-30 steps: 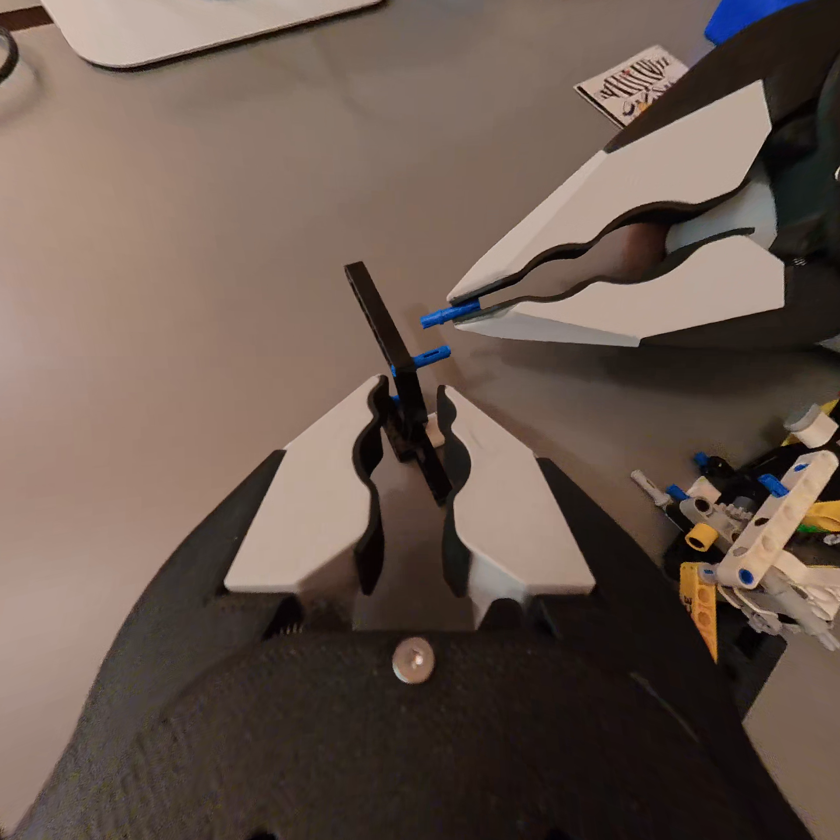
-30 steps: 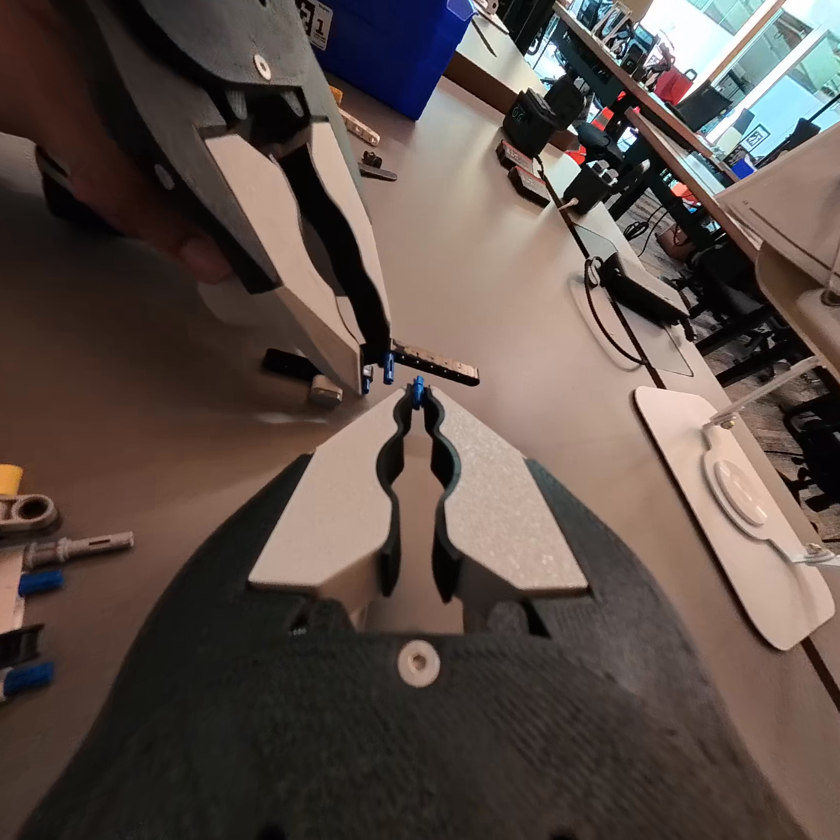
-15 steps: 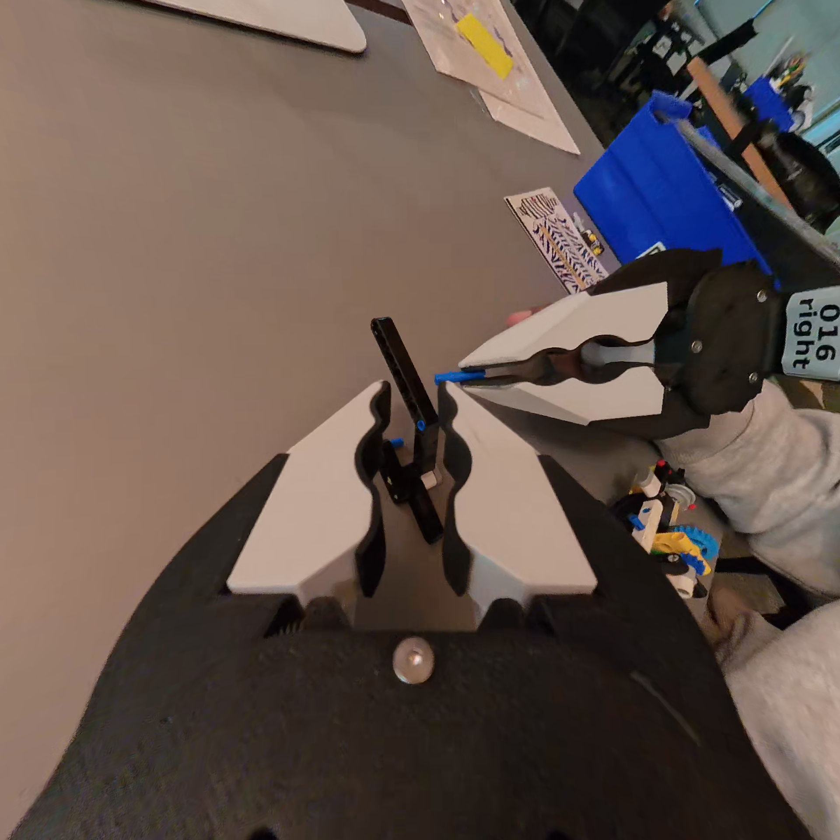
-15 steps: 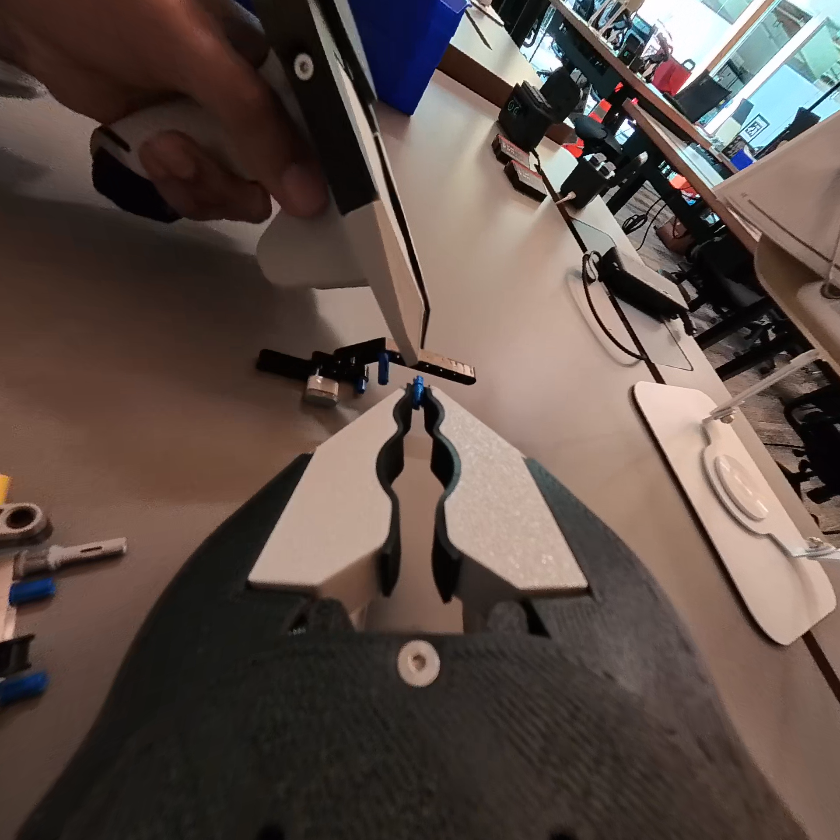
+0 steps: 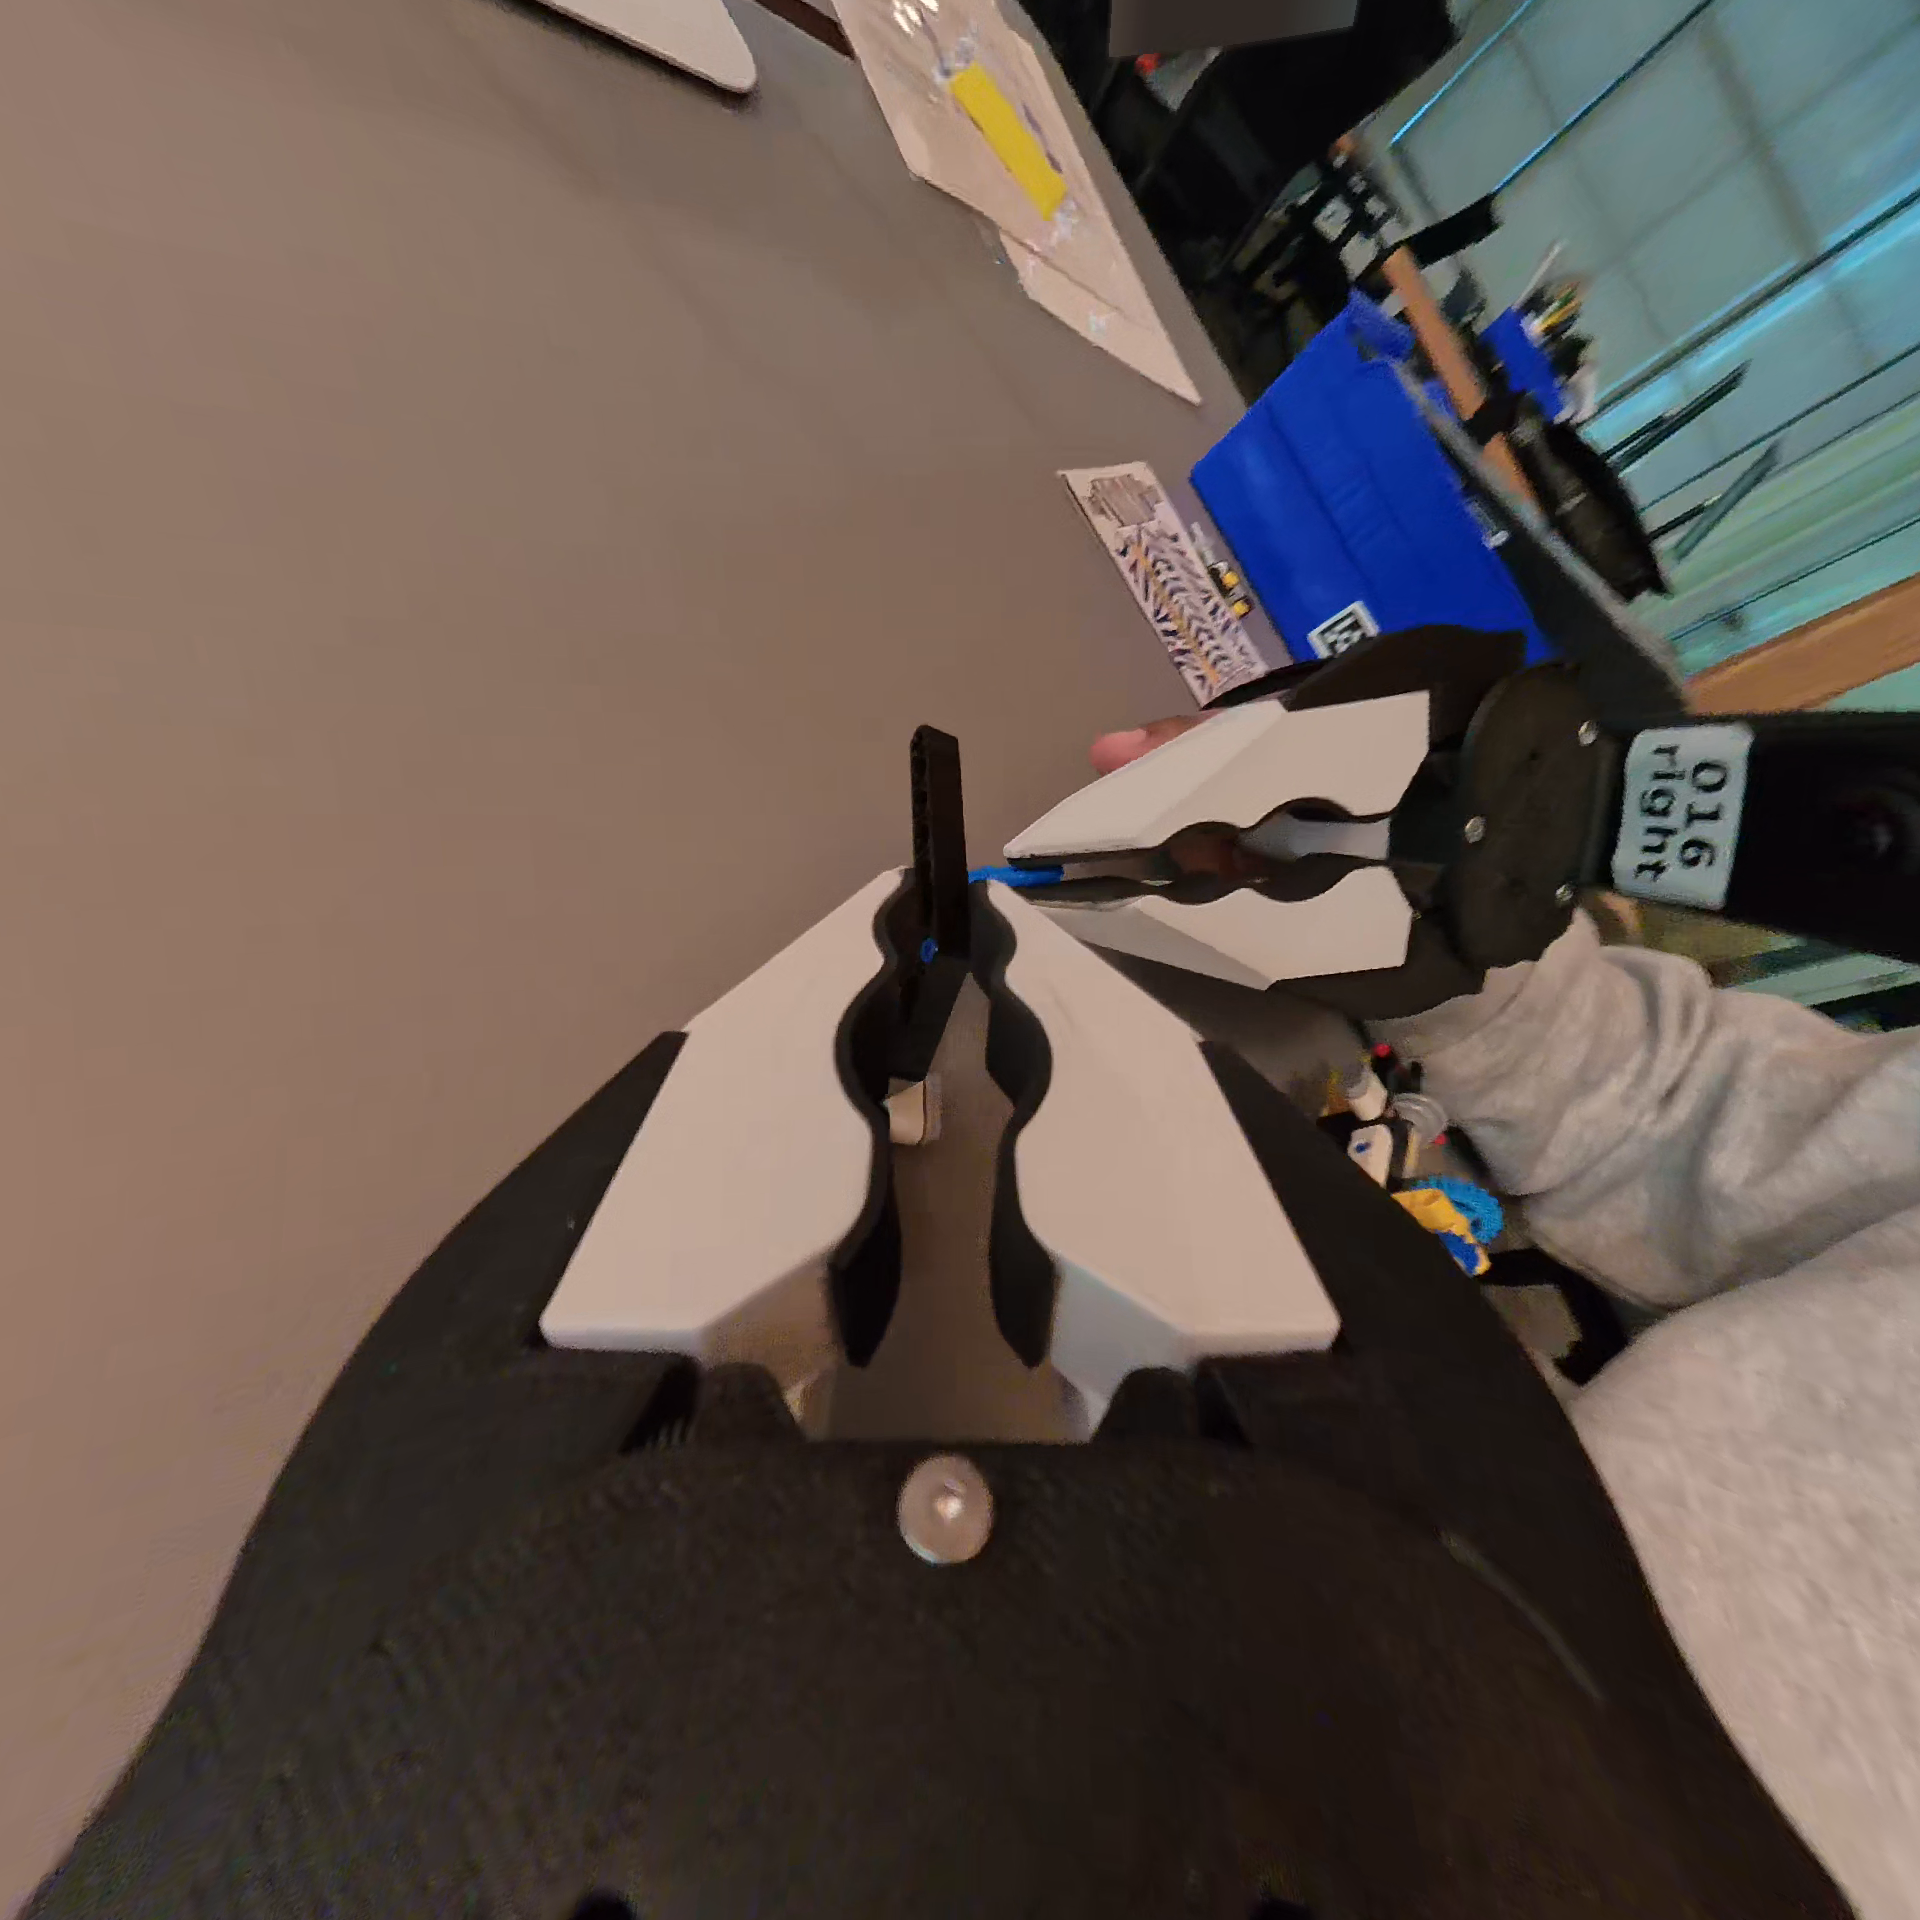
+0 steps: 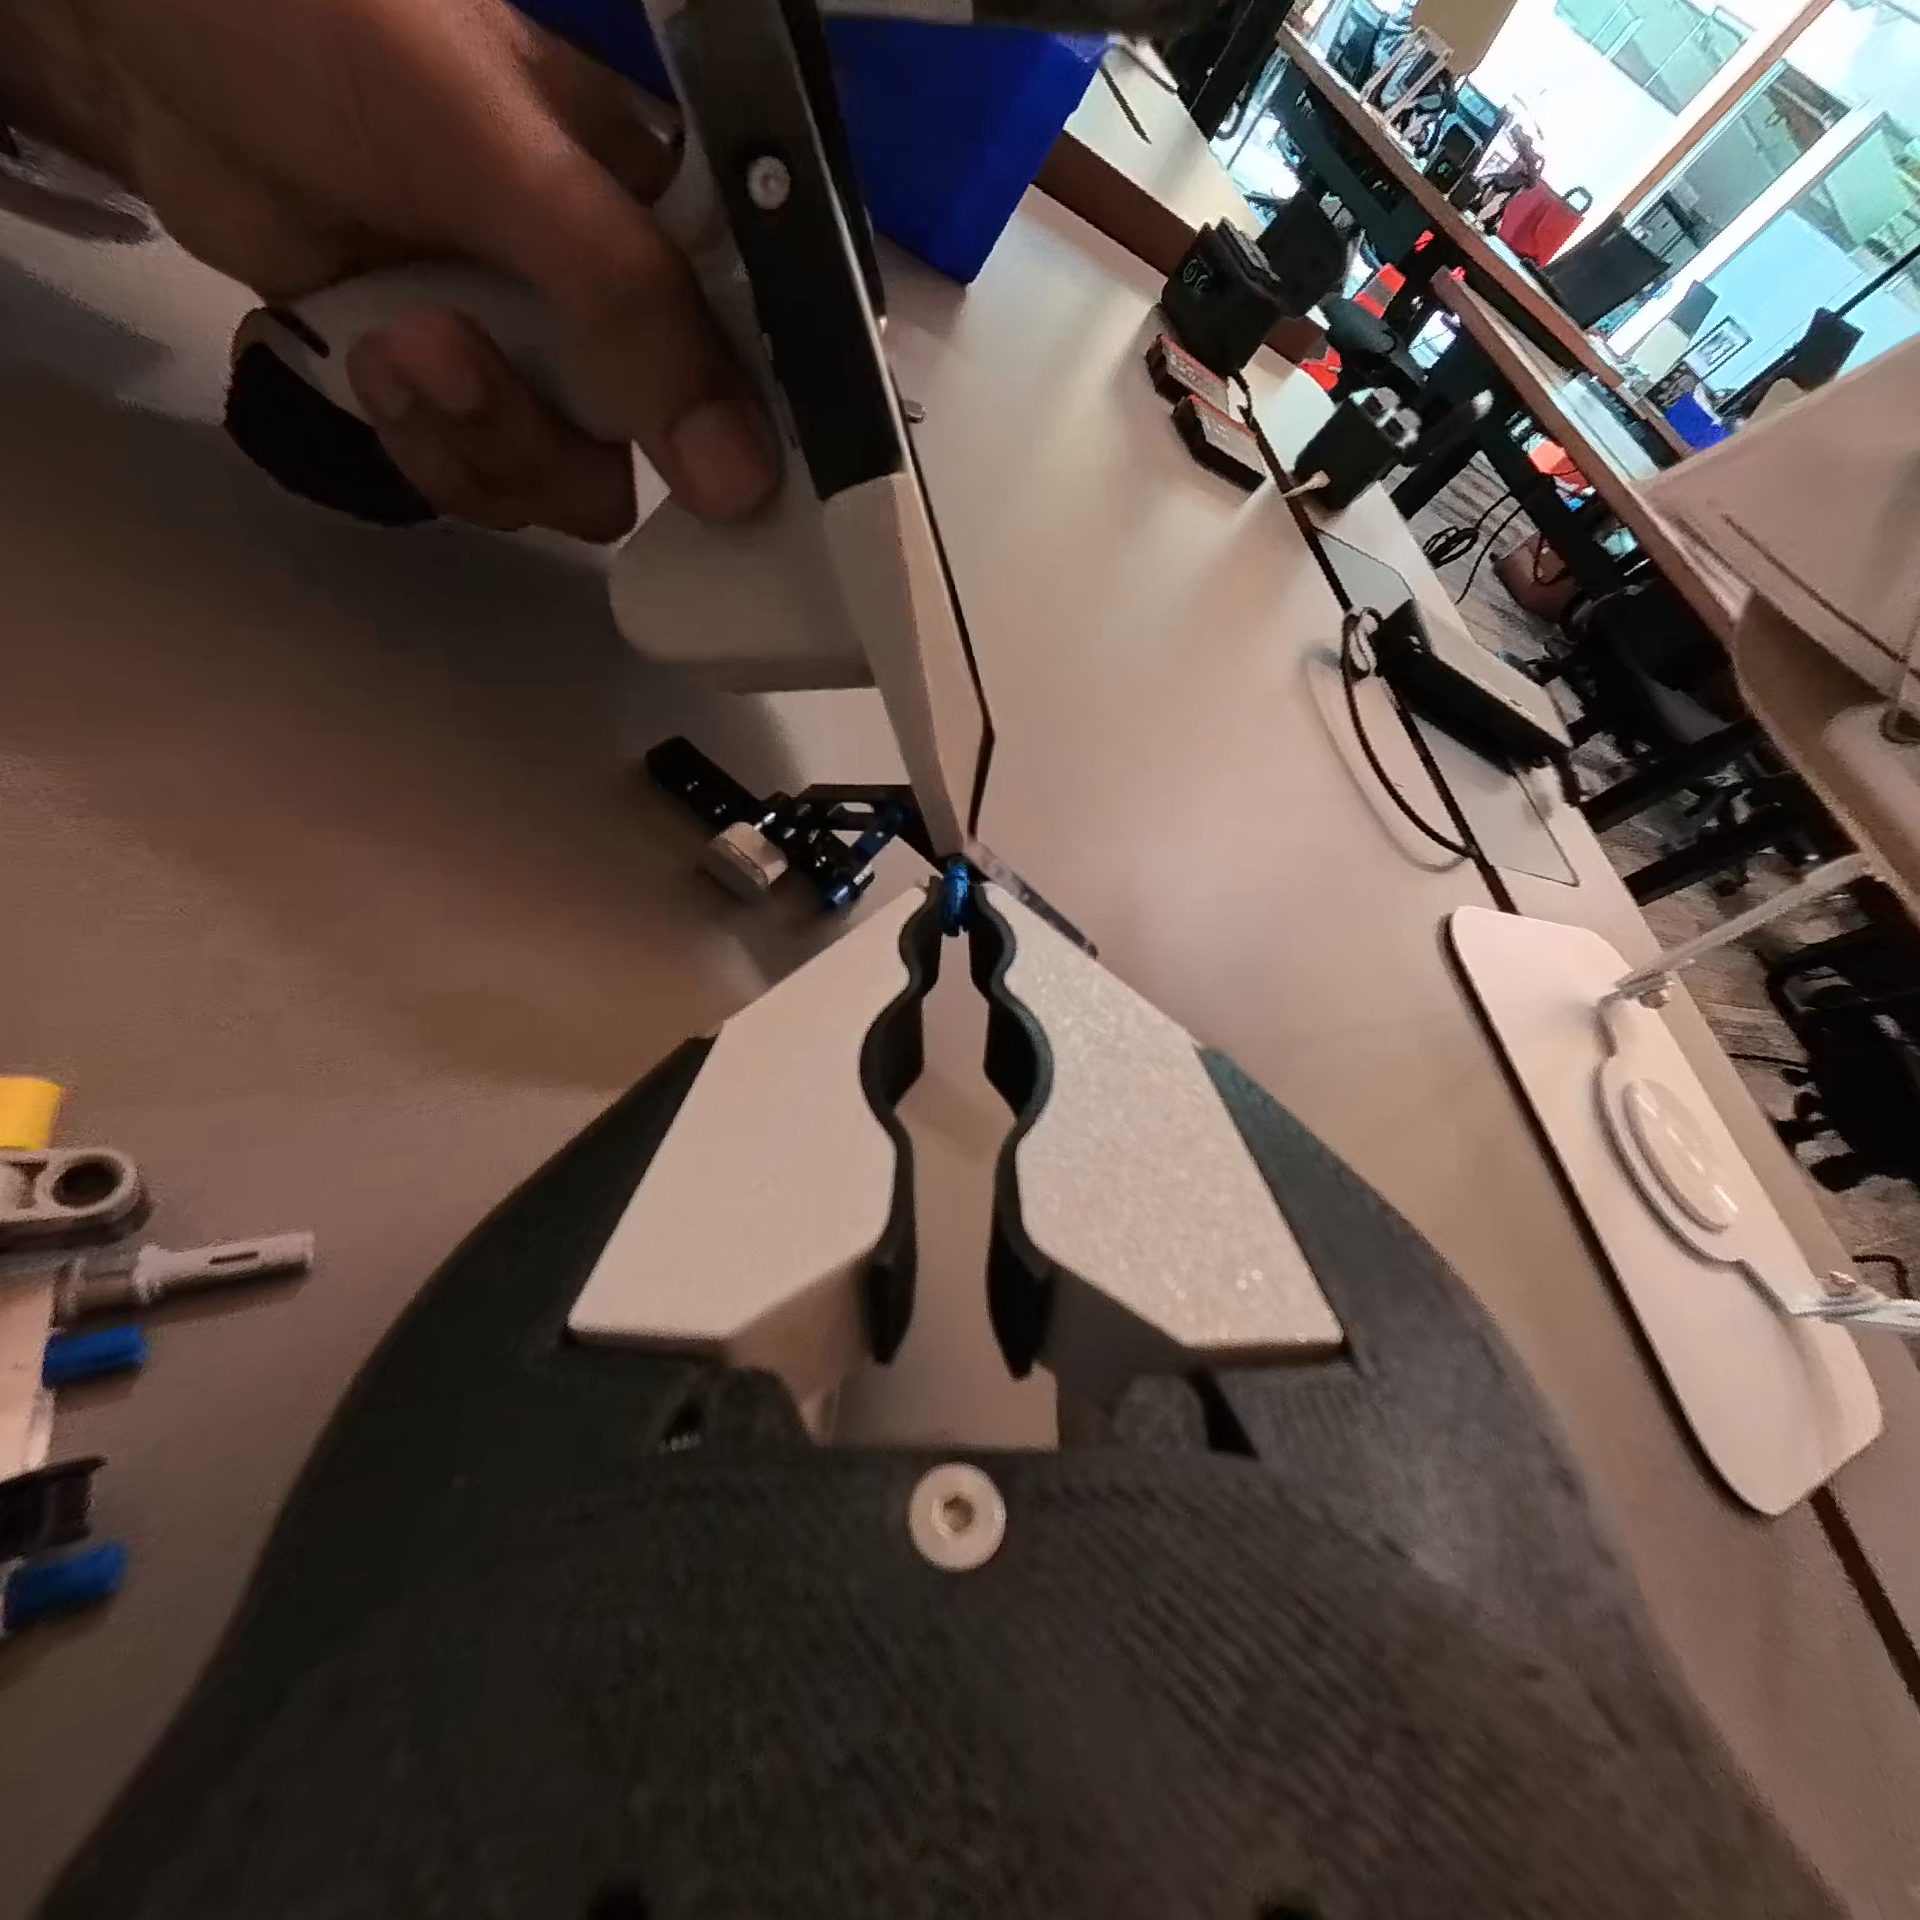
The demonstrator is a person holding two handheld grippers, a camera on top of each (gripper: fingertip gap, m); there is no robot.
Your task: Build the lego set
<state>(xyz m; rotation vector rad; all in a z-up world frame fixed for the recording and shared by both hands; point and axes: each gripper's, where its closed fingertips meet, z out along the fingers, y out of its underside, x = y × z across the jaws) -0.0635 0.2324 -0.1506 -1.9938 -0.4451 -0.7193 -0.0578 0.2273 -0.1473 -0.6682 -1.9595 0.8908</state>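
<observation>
Black and holed, the lego beam (image 5: pixel 935 831) stands upright between the tips of the left gripper (image 5: pixel 940 914), which is clenched on it above the grey table (image 5: pixel 416 520). The right gripper (image 5: pixel 1023 878) comes from the right side, closed on a small blue pin (image 5: pixel 997 876) whose end touches the beam's side. From the right wrist view the same blue pin (image 6: pixel 954 899) sits between the tips of the right gripper (image 6: pixel 951 904), against the left gripper (image 6: pixel 961 831). A grey label with printed characters (image 5: pixel 1683 821) is on the right gripper's body. Behind stand a blue bin (image 5: pixel 1351 520) with a small marker tag and a patterned card (image 5: pixel 1174 582). Loose lego parts (image 6: pixel 104 1257) lie on the table at the left.
</observation>
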